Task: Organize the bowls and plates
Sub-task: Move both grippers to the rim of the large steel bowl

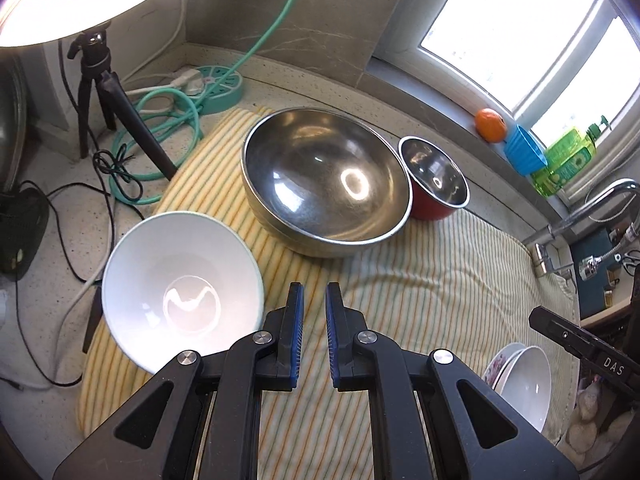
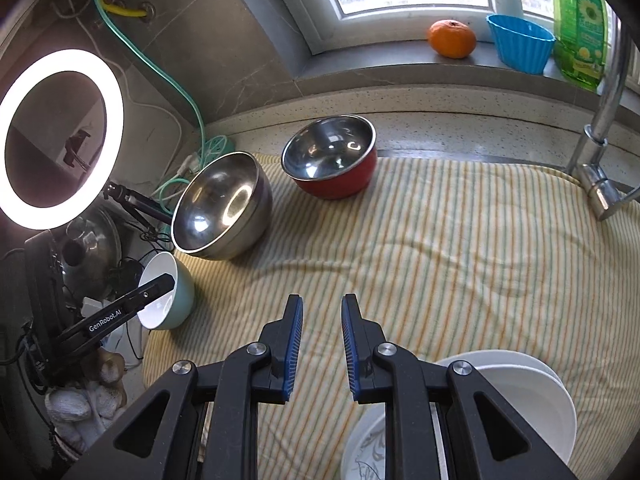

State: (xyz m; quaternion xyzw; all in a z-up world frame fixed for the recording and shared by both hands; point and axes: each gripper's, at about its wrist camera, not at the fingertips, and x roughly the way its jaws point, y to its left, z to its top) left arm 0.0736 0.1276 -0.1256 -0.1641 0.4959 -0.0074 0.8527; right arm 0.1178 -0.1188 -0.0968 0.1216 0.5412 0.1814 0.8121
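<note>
Blue-padded left tongs (image 1: 314, 308) and right tongs (image 2: 321, 320) hover parted over towel (image 2: 440, 240).

The middle of the striped towel (image 2: 440, 248) is bare, so there is room to pass. The big steel bowl (image 1: 326, 182) touches the red bowl (image 1: 434, 182) at the back. White plates (image 2: 520, 396) sit near the right tongs (image 2: 322, 344).

A bright ring light (image 2: 60, 132) stands on a small black tripod (image 1: 104, 92). An orange (image 2: 452, 38), a blue cup (image 2: 520, 42) and a green bottle (image 2: 578, 28) sit on the windowsill. A striped towel (image 2: 460, 248) covers the surface.
</note>
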